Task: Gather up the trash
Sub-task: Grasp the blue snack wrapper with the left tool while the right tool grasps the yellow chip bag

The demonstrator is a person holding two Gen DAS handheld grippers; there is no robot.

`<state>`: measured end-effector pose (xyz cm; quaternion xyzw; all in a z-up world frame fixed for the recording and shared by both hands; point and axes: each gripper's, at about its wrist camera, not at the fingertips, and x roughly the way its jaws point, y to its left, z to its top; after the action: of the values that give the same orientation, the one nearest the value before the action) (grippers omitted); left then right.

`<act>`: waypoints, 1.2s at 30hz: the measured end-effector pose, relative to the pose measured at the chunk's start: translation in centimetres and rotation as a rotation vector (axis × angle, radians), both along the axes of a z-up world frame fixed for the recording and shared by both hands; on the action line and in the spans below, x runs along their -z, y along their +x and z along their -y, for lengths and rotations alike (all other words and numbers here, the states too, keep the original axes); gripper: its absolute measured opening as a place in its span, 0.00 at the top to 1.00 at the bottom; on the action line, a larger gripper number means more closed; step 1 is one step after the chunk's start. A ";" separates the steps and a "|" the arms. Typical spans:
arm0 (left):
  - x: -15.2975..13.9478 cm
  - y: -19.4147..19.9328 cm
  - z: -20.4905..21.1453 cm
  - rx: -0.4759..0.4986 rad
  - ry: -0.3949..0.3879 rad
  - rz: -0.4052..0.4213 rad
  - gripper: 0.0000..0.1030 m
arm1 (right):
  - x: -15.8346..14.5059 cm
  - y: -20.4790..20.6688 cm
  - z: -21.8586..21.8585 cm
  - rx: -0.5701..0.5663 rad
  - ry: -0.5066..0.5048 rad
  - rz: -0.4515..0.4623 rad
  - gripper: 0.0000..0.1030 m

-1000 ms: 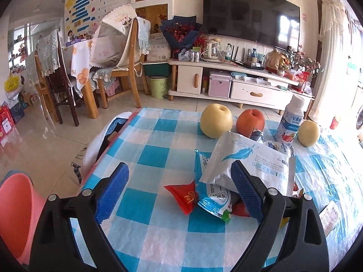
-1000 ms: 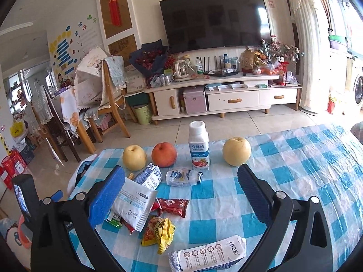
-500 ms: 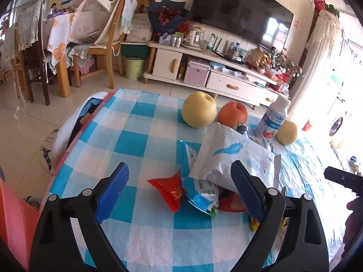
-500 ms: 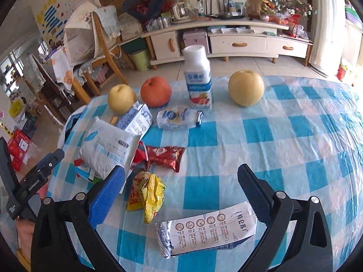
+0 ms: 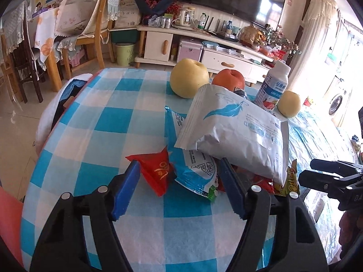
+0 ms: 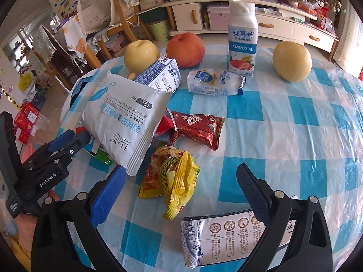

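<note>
Left gripper (image 5: 178,184) closing, jaws around red wrapper (image 5: 157,172) and blue-white wrapper (image 5: 195,170), pads not pressing yet. Right gripper (image 6: 181,195) spread wide over yellow noodle packet (image 6: 174,179). White pouch (image 5: 236,133) lies over trash pile on checked tablecloth (image 5: 109,117). Behind: pear (image 5: 189,78), apple (image 5: 229,80), yogurt bottle (image 6: 242,38).

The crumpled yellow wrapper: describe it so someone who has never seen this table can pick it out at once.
Start at the blue-and-white checked tablecloth and find the big white pouch with the blue feather print near its left edge. Just right of that pouch's near corner, in front of the dark red snack packet, lies the crumpled yellow wrapper. It is the only yellow piece, scrunched up with red and green print.
</note>
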<state>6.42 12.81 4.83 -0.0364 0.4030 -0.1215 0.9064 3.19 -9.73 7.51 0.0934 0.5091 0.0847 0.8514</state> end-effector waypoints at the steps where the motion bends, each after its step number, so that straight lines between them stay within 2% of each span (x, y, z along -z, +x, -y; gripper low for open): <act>1: 0.1 0.1 0.1 -0.001 -0.010 -0.006 0.30 | 0.0 0.1 0.0 0.001 0.006 -0.001 0.08; 4: 0.5 0.5 0.4 -0.002 -0.034 -0.016 0.30 | 0.1 0.3 -0.2 -0.009 0.009 -0.011 0.20; 14: 1.6 1.4 0.5 -0.060 -0.034 -0.015 0.30 | 1.2 0.9 -0.6 -0.027 -0.014 -0.044 0.20; 22: 2.2 1.6 0.4 -0.079 -0.039 -0.017 0.31 | 1.6 0.8 -1.0 -0.053 -0.028 -0.030 0.20; 24: 2.1 1.5 0.6 -0.076 -0.035 -0.016 0.42 | 1.6 0.8 -1.1 -0.056 -0.020 -0.026 0.22; 27: 1.9 1.3 1.0 -0.056 -0.040 -0.008 0.58 | 1.7 0.7 -1.5 -0.069 -0.012 -0.034 0.37; 29: 1.9 1.1 1.2 -0.055 -0.034 -0.004 0.60 | 1.7 0.6 -1.9 -0.078 -0.031 -0.034 0.44; 36: 1.7 0.5 0.9 -0.037 -0.058 -0.012 0.68 | 1.6 0.2 -1.8 -0.073 -0.065 -0.034 0.55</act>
<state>6.87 11.94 3.12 -0.0708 0.4041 -0.1162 0.9046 3.42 -7.94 5.92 0.0484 0.5292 0.0974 0.8415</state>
